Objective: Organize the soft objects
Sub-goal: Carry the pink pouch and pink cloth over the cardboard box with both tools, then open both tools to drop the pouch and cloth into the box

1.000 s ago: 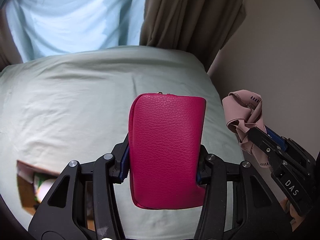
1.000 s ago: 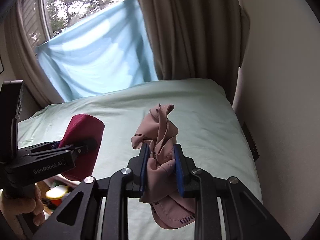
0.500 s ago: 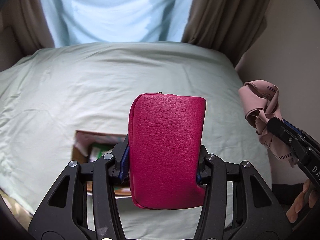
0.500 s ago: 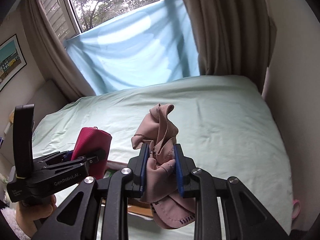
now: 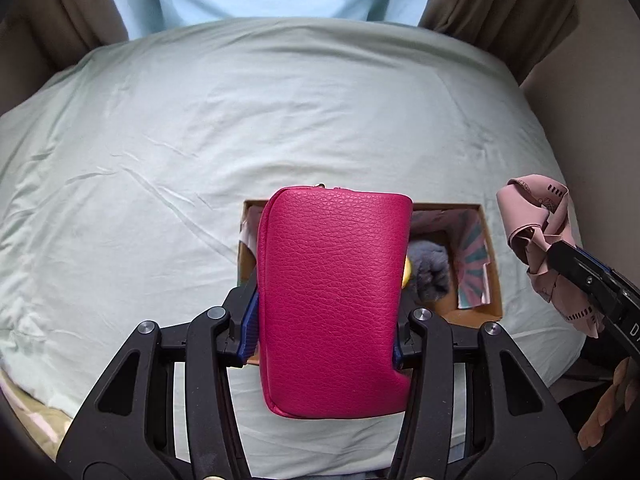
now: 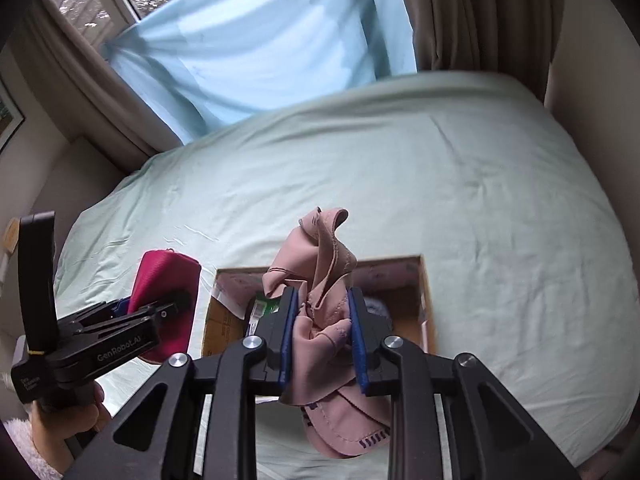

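Note:
My left gripper (image 5: 324,316) is shut on a magenta leather pouch (image 5: 334,300), held upright above an open cardboard box (image 5: 478,318) on the bed. The same pouch (image 6: 166,280) and left gripper (image 6: 160,304) show at the left of the right wrist view. My right gripper (image 6: 322,320) is shut on a crumpled pink cloth (image 6: 320,292), hanging over the box (image 6: 424,280); that cloth (image 5: 536,224) appears at the right edge of the left wrist view. Inside the box lie a grey fuzzy item (image 5: 430,270) and a patterned sheet (image 5: 474,264).
A pale green bedsheet (image 5: 200,140) covers the bed around the box. Brown curtains (image 6: 480,12) and a light blue drape (image 6: 260,40) hang behind it, with a wall (image 5: 592,80) close on the right. A hand (image 6: 72,416) grips the left handle.
Both grippers have travelled across the bed with their loads. The cardboard box has come from the lower left edge of the views to directly under the pouch and cloth.

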`<state>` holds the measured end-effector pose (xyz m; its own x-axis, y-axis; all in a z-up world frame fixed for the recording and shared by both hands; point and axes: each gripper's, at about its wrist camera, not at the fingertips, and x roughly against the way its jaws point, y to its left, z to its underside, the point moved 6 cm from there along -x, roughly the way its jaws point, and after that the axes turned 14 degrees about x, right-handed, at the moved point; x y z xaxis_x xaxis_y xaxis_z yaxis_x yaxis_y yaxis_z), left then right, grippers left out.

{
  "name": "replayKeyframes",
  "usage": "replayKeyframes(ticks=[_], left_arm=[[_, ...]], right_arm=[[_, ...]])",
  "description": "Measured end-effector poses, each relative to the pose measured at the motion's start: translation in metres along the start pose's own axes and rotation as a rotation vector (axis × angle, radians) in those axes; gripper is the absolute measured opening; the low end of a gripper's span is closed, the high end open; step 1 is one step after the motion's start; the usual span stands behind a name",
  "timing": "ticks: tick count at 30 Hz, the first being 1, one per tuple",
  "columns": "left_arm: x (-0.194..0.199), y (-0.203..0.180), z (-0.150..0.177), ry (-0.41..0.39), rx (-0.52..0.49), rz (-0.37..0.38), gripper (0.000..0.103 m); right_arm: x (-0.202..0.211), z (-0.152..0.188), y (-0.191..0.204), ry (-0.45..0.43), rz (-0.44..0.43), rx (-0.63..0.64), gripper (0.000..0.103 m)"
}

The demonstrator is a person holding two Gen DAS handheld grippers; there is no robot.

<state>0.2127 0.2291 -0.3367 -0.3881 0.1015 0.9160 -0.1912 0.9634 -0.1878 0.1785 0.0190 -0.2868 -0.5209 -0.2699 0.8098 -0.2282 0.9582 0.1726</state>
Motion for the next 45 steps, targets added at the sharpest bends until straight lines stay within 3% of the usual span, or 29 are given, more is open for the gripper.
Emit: replayKeyframes(ticks=[8, 17, 23, 25, 26, 27, 28, 30, 38, 45], left_arm=[[-0.050, 0.025, 0.000, 0.096, 0.035, -0.007, 0.045], [-0.103, 0.013, -0.010, 0.180, 0.012, -0.018, 0.045], [-0.119, 0.002, -0.015, 0.201, -0.025, -0.044, 0.047], [-0.121, -0.001, -0.014, 0.203, -0.054, -0.075, 0.063], [-0.121, -0.003, -0.013, 0.207, -0.058, -0.071, 0.090], [-0.120, -0.006, -0.012, 0.210, -0.062, -0.065, 0.103], [-0.118, -0.010, -0.010, 0.202, -0.063, -0.052, 0.103], [-0.117, -0.015, -0.007, 0.201, -0.076, -0.056, 0.103], [-0.112, -0.022, 0.002, 0.196, -0.091, -0.057, 0.103], [-0.095, -0.024, 0.001, 0.162, -0.114, -0.055, 0.103]], right_arm=[[-0.051, 0.011, -0.003, 0.134, 0.032, -0.074, 0.023], [-0.109, 0.016, -0.025, 0.270, 0.085, -0.092, 0.023], [-0.126, 0.020, -0.035, 0.324, 0.079, -0.115, 0.024], [-0.130, 0.020, -0.039, 0.341, 0.083, -0.133, 0.039], [-0.132, 0.020, -0.041, 0.347, 0.079, -0.147, 0.047], [-0.135, 0.020, -0.044, 0.355, 0.073, -0.162, 0.066], [-0.138, 0.020, -0.044, 0.358, 0.069, -0.170, 0.088], [-0.142, 0.019, -0.045, 0.364, 0.076, -0.163, 0.101], [-0.144, 0.021, -0.037, 0.382, 0.084, -0.132, 0.101], [-0.130, 0.022, -0.030, 0.347, 0.085, -0.123, 0.101]])
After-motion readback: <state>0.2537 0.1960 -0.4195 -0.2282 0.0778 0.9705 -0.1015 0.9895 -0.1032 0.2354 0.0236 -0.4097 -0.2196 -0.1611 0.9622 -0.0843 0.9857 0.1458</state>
